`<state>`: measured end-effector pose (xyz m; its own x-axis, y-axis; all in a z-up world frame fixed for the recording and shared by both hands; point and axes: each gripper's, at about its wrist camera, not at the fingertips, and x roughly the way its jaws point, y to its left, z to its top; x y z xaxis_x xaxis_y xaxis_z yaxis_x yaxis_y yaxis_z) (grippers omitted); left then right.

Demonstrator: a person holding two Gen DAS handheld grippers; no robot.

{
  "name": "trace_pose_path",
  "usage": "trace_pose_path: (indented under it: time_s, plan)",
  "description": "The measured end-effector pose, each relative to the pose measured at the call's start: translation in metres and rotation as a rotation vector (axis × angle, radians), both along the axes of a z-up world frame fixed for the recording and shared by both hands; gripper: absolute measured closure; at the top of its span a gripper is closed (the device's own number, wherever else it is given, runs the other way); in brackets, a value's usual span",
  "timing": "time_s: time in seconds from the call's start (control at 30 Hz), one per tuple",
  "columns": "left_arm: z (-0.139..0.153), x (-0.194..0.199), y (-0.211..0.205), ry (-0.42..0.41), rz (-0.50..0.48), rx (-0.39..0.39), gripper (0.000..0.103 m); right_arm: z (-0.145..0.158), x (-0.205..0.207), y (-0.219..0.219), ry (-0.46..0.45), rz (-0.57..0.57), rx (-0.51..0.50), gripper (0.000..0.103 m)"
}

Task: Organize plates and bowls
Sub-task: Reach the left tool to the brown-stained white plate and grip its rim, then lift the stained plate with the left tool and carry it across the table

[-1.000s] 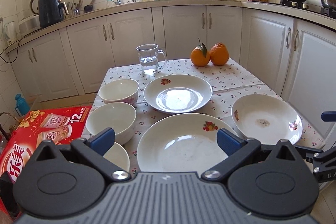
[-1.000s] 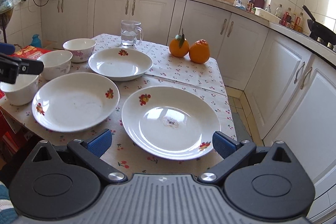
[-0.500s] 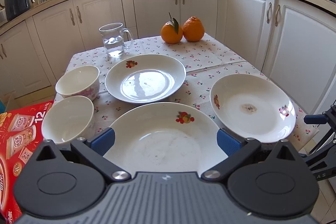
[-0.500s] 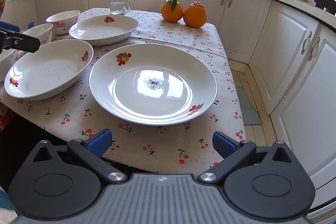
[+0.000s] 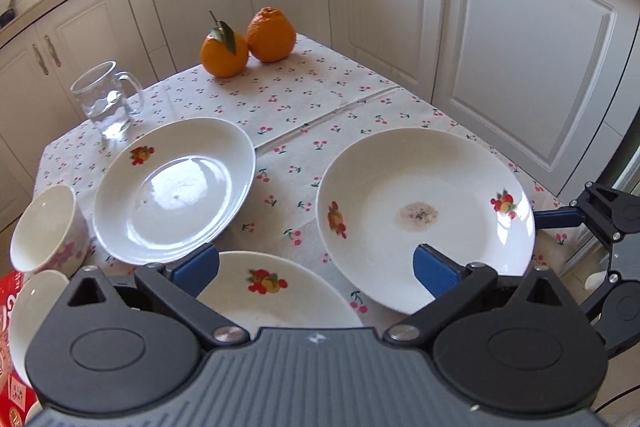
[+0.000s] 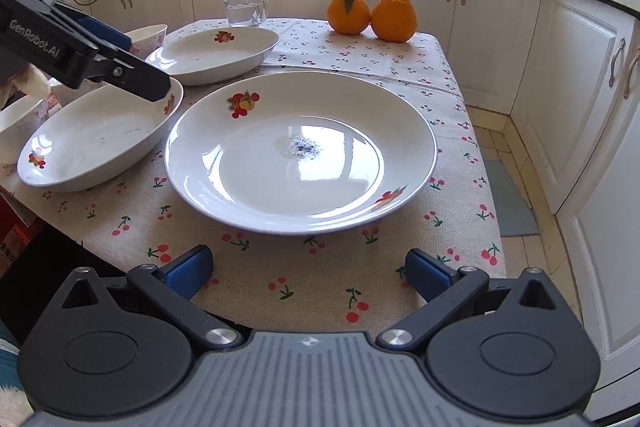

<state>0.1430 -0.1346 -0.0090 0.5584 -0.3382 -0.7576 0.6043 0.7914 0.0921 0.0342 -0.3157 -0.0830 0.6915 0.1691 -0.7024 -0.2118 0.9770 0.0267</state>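
Observation:
Three white fruit-print plates lie on the cherry-print table. The right plate (image 5: 424,215) (image 6: 300,151) has a small stain in its middle. The near-left plate (image 5: 276,295) (image 6: 100,139) and the far plate (image 5: 172,187) (image 6: 212,51) are beside it. Two bowls (image 5: 44,227) (image 5: 28,311) sit at the left edge. My left gripper (image 5: 316,267) is open over the near-left plate; it also shows in the right wrist view (image 6: 132,67). My right gripper (image 6: 308,267) is open, just short of the right plate's near rim.
A glass mug of water (image 5: 106,99) and two oranges (image 5: 248,43) stand at the table's far side. White cabinets (image 5: 520,67) close in behind and to the right. A red carton (image 5: 8,367) lies left of the table.
Both grippers have moved forward and lower toward the plates. The left gripper has swung right, now over the near-left plate's rim. Both stay open.

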Motion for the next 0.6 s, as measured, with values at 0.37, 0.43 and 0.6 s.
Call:
trace_pose_path:
  time_s: [0.37,0.43,0.6]
  plan:
    - [-0.018,0.054,-0.051,0.146,-0.159,-0.01,0.001,-0.005,0.0,-0.01,-0.074,0.06,0.014,0.0]
    - [-0.023,0.064,-0.06,0.168,-0.185,0.006,0.001,-0.005,0.003,-0.009,-0.075,0.079,0.013,0.0]
    - [-0.036,0.085,-0.073,0.228,-0.219,0.03,0.01,-0.006,0.011,-0.009,-0.077,0.114,0.013,0.0]
